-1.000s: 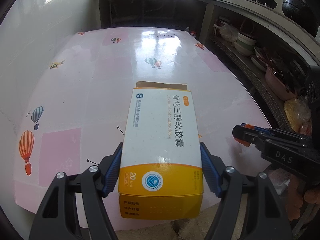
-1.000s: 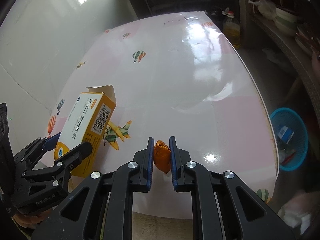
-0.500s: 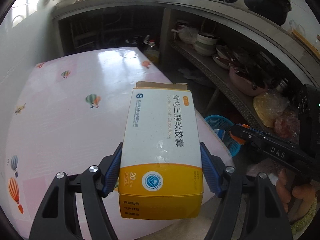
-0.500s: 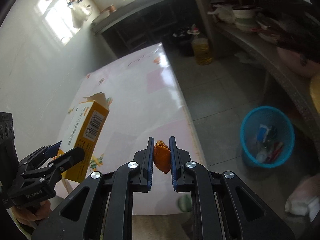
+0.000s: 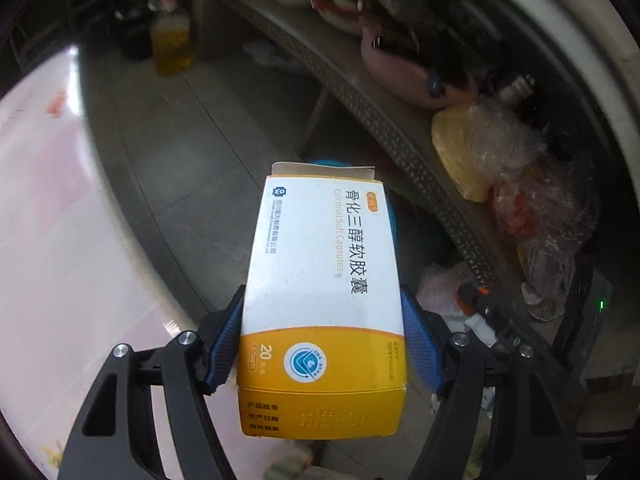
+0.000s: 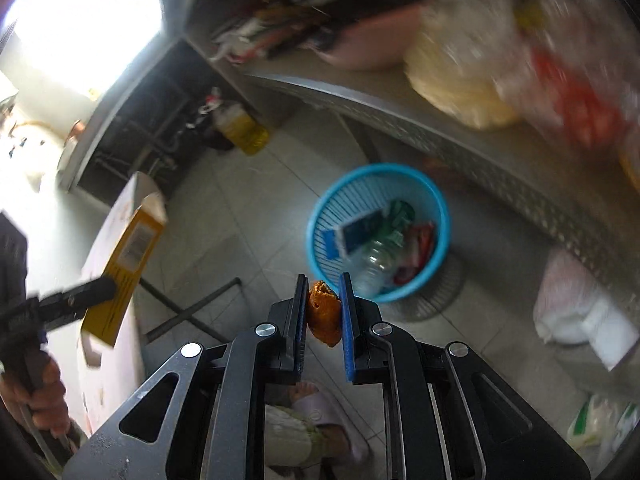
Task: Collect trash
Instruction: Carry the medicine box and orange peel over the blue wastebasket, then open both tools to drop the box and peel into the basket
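Observation:
My left gripper (image 5: 322, 320) is shut on a white and orange medicine box (image 5: 324, 280), held in the air past the table's edge, over the floor. The box hides most of a blue basket behind it. The box also shows at the left of the right wrist view (image 6: 128, 256). My right gripper (image 6: 323, 312) is shut on an orange peel (image 6: 324, 314), held above the floor just short of the blue trash basket (image 6: 376, 184). The basket stands on the floor and holds a bottle, a blue box and wrappers.
The pink table (image 5: 44, 232) is at the left. A perforated metal shelf (image 5: 400, 136) with bags, a pink basin and dishes runs along the right. A yellow oil jug (image 6: 244, 130) stands on the floor. My slippered foot (image 6: 316, 408) is below the right gripper.
Both grippers have swung right, off the table and toward the floor by the shelf. The blue basket is now much closer to the right gripper. Both holds are unchanged.

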Tool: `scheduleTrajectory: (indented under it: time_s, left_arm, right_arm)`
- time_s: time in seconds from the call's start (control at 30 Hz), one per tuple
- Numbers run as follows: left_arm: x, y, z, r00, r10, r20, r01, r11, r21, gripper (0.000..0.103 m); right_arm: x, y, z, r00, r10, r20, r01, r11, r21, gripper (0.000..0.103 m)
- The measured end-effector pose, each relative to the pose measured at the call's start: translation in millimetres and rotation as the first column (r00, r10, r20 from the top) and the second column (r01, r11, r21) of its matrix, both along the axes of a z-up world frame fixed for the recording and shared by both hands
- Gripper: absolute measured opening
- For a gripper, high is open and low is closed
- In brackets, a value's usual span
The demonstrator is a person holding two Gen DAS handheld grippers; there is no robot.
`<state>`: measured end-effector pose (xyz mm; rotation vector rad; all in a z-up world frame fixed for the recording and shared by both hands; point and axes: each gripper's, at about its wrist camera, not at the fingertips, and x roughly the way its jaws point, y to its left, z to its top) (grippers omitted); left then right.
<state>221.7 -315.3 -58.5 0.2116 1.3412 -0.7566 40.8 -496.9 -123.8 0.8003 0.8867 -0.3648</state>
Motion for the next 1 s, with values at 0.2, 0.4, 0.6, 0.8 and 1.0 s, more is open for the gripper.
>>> scheduleTrajectory:
  time_s: [0.2,0.4,0.6,0.8,1.0]
  left_arm:
    - [25.2,-77.5,-50.1,0.992,-0.038,-0.119,0.048,0.996,0.078,0.07]
    - [21.7,-137.5,-85.7,0.981,-0.063,-0.184,0.082,0.992,0.097,0.07]
    - [19.4,-178.1,-111.4,0.986,-0.082,-0.147,0.091,0.994,0.058,0.082]
    - [26.4,-165.0,-99.6,0.989,-0.055,-0.137,0.059,0.998,0.025,0.082]
    - [39.7,-126.4,-43.5,0.999,-0.034,-0.027,0.033,0.999,-0.009,0.082]
  right_arm:
    - [3.5,-17.6,-30.2,0.999,-0.031,-0.035,0.033,0.998,0.051,0.014]
    - [0.9,-31.5,-45.7,0.995,-0.073,-0.072,0.078,0.994,0.073,0.014]
    - [-7.2,-40.1,-53.5,0.991,-0.095,-0.094,0.102,0.992,0.077,0.014]
    - [-8.5,-44.0,-62.4,0.988,-0.106,-0.109,0.115,0.99,0.08,0.014]
    - [2.6,-40.2,-68.7,0.989,-0.088,-0.117,0.097,0.992,0.076,0.015]
